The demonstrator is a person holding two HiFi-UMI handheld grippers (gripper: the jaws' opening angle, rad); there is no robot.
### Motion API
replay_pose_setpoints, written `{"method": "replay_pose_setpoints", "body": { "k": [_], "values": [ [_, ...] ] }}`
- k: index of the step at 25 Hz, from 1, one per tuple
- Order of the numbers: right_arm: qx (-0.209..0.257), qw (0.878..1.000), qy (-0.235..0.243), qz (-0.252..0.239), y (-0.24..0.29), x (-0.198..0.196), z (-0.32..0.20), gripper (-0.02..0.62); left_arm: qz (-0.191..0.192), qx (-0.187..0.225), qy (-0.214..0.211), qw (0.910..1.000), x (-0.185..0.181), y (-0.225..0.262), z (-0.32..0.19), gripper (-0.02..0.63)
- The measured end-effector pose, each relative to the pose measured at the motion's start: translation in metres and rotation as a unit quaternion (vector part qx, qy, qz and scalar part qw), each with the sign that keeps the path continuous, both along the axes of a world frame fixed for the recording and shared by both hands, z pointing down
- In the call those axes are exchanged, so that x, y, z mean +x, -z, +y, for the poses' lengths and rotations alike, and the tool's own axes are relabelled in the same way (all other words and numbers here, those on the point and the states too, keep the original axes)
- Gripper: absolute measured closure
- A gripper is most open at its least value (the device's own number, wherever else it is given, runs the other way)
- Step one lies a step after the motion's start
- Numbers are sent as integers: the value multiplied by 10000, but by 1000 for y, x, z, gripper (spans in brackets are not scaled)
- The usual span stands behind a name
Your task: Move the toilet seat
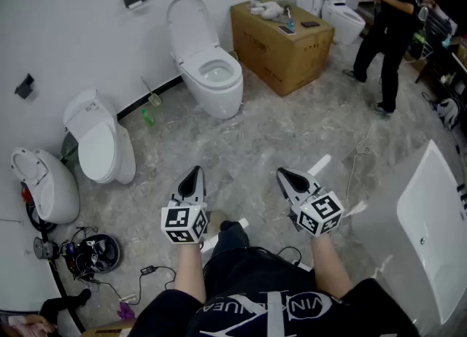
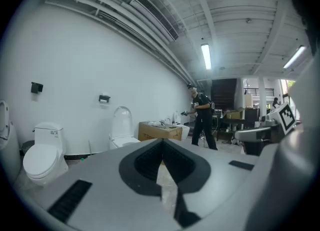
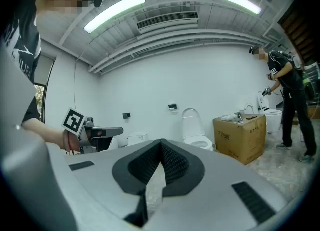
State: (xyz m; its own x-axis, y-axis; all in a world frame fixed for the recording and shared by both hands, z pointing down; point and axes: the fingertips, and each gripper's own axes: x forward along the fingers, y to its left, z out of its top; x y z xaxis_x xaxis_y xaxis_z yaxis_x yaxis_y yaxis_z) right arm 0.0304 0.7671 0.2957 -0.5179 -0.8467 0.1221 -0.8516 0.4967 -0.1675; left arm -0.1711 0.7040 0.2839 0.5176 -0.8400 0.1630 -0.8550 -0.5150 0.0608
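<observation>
Cardboard box [image 1: 286, 40], one, hand-held grippers [image 1: 195, 173] [image 1: 283, 176], two, closed

Both forearms reach forward side by side, left claw [image 1: 193, 176] and right claw [image 1: 289, 178] level (jaws together, nothing held).

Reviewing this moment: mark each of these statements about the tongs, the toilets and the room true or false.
1. The left tongs and right tongs are both shut and empty. True.
2. The toilet beside the cardboard box has its lid down. False: the lid stands up.
3. The right tongs touch that toilet. False: they hang over the floor, apart from it.
4. A person stands beyond the cardboard box. True.
</observation>
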Motion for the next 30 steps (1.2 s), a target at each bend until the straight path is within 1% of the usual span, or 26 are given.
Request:
{"method": "replay_pose_setpoints", "body": {
  "k": [8,13,18,21,22,24,26,28,30],
  "values": [
    [106,9998,-162,-5,4,10,-11,586,30,288,-21,9996,5,11,-9,603],
    [127,9998,-148,-40,4,6,-17,586,-13,258,-65,9996,1,10,-14,603],
    [132,9992,-250,-278,5,9,-34,585,-79,208,47,9997,-7,10,-26,603],
    [43,9991,-258,-326,0,8,-54,491,-86,79,106,9999,-14,-1,-47,603],
    [18,9991,-258,-325,-2,8,-62,476,-38,29,118,9999,-16,-5,-58,603],
    [-20,9991,-288,-320,-5,13,-79,469,62,-32,132,9999,-15,-10,-81,601],
    [-53,9988,-351,-332,-8,22,-98,460,106,-34,108,9999,-10,-12,-105,577],
    [-86,9985,-408,-360,-12,30,-121,456,147,-33,43,9999,-4,-13,-129,526],
    [-138,9985,-410,-348,-16,33,-147,449,144,-81,-53,9998,1,-16,-153,492]
  ]
}}
